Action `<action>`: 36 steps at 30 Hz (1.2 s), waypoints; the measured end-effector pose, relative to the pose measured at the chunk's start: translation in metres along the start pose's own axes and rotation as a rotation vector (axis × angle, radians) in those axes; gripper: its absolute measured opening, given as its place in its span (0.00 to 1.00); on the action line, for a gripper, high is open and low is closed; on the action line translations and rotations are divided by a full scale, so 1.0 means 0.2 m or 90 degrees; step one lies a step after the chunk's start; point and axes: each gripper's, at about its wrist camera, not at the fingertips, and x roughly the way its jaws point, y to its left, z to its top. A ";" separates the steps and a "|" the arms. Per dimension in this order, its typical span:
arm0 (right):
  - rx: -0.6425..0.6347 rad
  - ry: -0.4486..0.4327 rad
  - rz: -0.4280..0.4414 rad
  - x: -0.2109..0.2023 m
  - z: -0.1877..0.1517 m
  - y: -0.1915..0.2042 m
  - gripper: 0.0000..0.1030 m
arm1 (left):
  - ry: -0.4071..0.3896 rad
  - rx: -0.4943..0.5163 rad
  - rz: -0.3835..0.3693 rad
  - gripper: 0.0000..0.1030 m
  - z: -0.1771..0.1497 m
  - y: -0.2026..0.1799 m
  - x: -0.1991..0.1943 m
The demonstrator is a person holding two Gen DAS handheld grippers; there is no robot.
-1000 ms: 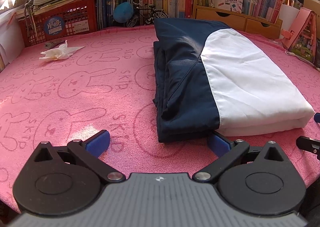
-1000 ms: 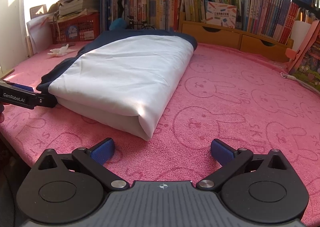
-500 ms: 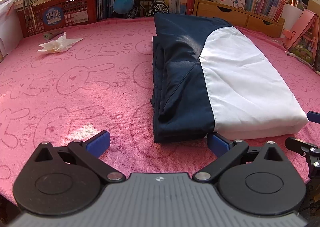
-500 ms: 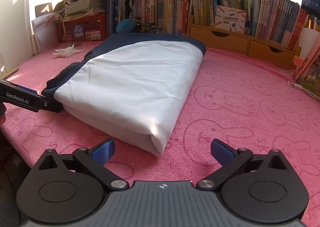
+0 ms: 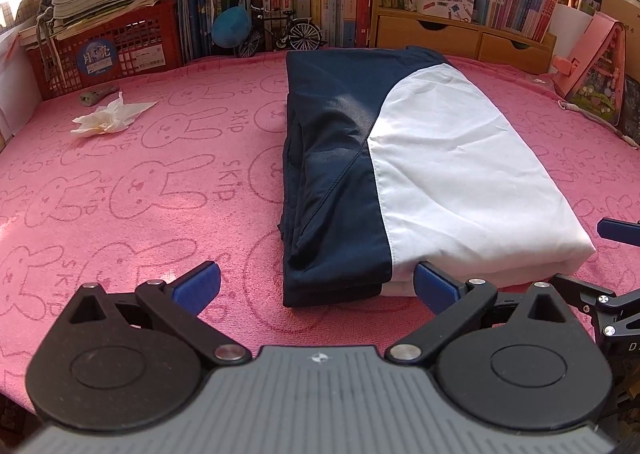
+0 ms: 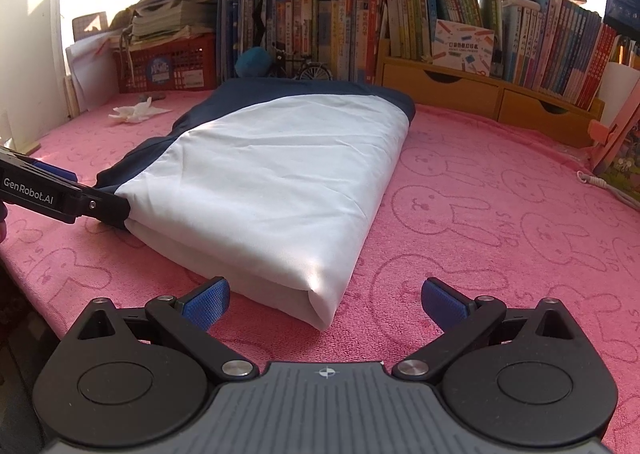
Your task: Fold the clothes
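Both my hand-held grippers, left (image 5: 316, 280) and right (image 6: 324, 296), gape empty at the near edge of the folded garment (image 5: 420, 173), its length running straight away from them on the table (image 5: 140, 173).

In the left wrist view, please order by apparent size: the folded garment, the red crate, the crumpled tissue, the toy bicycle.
1. Garment
2. Red crate
3. Tissue and toy bicycle look alike; the bicycle stands farther away, so unsure.

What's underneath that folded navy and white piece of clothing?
The folded garment lies directly on a pink bunny-print towel, which shows all around it. Whether anything else sits beneath it cannot be seen, since the fabric covers that patch.
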 end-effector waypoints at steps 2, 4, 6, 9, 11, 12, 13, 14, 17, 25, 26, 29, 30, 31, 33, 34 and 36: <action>-0.001 0.001 0.002 0.00 0.01 0.00 1.00 | 0.000 0.007 0.001 1.00 0.00 -0.01 -0.01; -0.006 -0.001 0.004 0.00 0.01 0.00 1.00 | -0.001 0.015 0.002 1.00 0.00 -0.02 -0.01; -0.011 -0.003 0.007 -0.01 0.02 0.01 1.00 | 0.001 0.017 0.004 1.00 0.00 -0.03 -0.01; -0.015 -0.003 0.008 0.00 0.03 0.01 1.00 | 0.006 0.013 0.003 1.00 0.00 -0.03 0.00; -0.017 -0.003 0.009 0.00 0.03 0.02 1.00 | 0.009 0.014 0.003 1.00 0.00 -0.04 0.01; -0.018 -0.003 0.009 0.00 0.03 0.02 1.00 | 0.010 0.016 0.003 1.00 0.00 -0.04 0.01; -0.018 -0.002 0.010 0.00 0.03 0.02 1.00 | 0.011 0.018 0.003 1.00 -0.01 -0.05 0.01; -0.019 -0.002 0.010 0.00 0.03 0.02 1.00 | 0.012 0.018 0.002 1.00 -0.01 -0.05 0.01; -0.021 -0.001 0.010 0.01 0.03 0.03 1.00 | 0.017 0.019 -0.001 1.00 -0.01 -0.05 0.02; -0.024 -0.004 0.014 0.02 0.06 0.03 1.00 | 0.024 0.024 -0.006 1.00 -0.01 -0.07 0.03; -0.024 -0.005 0.013 0.02 0.06 0.03 1.00 | 0.025 0.024 -0.007 1.00 -0.01 -0.07 0.04; -0.023 -0.005 0.010 0.02 0.06 0.03 1.00 | 0.029 0.021 -0.011 1.00 -0.01 -0.08 0.04; -0.022 -0.004 0.011 0.02 0.06 0.03 1.00 | 0.030 0.020 -0.012 1.00 -0.01 -0.08 0.05; -0.021 -0.003 0.012 0.03 0.06 0.04 1.00 | 0.031 0.020 -0.013 1.00 -0.01 -0.08 0.05; -0.022 0.000 0.013 0.03 0.05 0.04 1.00 | 0.034 0.021 -0.015 1.00 -0.01 -0.08 0.06; -0.023 0.001 0.013 0.03 0.05 0.04 1.00 | 0.035 0.021 -0.016 1.00 -0.01 -0.09 0.06; -0.027 0.003 0.012 0.04 0.04 0.04 1.00 | 0.037 0.021 -0.019 1.00 -0.01 -0.09 0.07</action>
